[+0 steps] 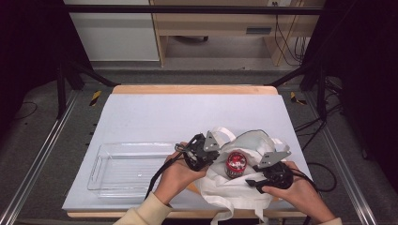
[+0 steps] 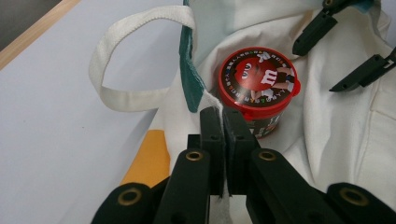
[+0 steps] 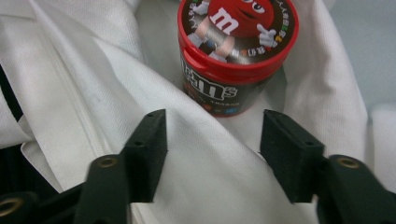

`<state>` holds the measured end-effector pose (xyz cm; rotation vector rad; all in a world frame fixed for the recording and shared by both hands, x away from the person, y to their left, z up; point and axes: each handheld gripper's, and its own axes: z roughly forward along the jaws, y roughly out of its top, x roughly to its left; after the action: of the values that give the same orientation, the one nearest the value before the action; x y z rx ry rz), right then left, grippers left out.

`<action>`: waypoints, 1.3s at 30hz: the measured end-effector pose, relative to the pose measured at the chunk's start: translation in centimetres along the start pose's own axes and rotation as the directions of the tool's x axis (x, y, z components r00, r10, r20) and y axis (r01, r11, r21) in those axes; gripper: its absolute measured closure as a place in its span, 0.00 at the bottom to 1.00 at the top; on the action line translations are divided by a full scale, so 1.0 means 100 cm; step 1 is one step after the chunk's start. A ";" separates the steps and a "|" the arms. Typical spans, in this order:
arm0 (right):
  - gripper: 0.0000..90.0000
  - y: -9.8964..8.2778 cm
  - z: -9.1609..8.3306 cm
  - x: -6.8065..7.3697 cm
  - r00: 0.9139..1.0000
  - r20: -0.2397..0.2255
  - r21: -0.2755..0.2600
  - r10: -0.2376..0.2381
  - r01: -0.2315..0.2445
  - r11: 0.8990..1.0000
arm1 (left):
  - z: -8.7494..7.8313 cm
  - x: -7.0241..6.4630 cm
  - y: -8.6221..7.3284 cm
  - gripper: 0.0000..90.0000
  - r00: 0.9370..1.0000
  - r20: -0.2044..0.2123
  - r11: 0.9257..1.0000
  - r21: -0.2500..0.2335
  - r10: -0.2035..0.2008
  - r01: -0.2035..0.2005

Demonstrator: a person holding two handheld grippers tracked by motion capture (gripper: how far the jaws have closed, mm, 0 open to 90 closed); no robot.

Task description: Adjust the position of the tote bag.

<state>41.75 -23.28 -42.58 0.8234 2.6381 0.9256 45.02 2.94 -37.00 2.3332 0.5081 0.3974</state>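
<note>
Left gripper [image 2: 223, 122] is clamped on the edge of the white tote bag [image 2: 336, 121], its jaws pressed together with a thin fold of cloth between them; right gripper [image 3: 212, 140] has its jaws apart over the bag fabric, pads clear of the candy tub [image 3: 236, 51]. That tub, red-lidded and upright, stands in the bag's mouth on the counter [image 1: 155, 117], just beyond both grippers. Risk one: the right gripper's jaws straddle loose cloth, so closing here would likely pinch fabric instead of the tub; cause, a fold lying across the tub's lower wall. Risk two: the tub is tall on a soft, uneven base, so a jaw touching one side first could tip it deeper into the bag. Risk three: the left gripper's hold is on a narrow seam edge and may slip under a hard pull, letting the mouth fall shut. A bag handle [image 2: 135, 56] lies loose nearby and could snag. The clear tray [image 1: 126, 168] sits well apart at the left.
</note>
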 end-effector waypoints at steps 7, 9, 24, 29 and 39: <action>0.80 -0.016 -0.004 0.005 0.999 0.033 -0.027 -0.009 0.010 1.000 | 0.001 0.002 0.000 0.98 1.000 -0.012 1.000 0.006 -0.004 0.004; 0.84 -0.019 -0.004 0.007 0.999 0.042 -0.037 -0.009 0.010 0.999 | 0.002 0.003 -0.001 0.98 1.000 -0.019 1.000 0.016 -0.001 0.001; 1.00 -0.030 -0.002 0.012 0.999 0.047 -0.040 -0.022 0.024 0.999 | 0.018 0.027 -0.004 0.99 0.995 -0.089 0.996 0.073 -0.035 0.041; 1.00 -0.032 -0.001 0.012 0.999 0.040 -0.039 -0.016 0.017 0.999 | 0.023 0.034 -0.006 0.99 0.994 -0.101 0.995 0.083 -0.052 0.061; 1.00 -0.037 0.002 0.012 1.000 0.024 -0.035 -0.011 0.012 0.999 | 0.032 0.044 -0.011 0.99 0.990 -0.122 0.989 0.124 -0.064 0.079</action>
<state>39.23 -24.83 -45.07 0.8057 2.5961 0.9500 49.91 3.86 -39.46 2.4166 0.6907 0.4833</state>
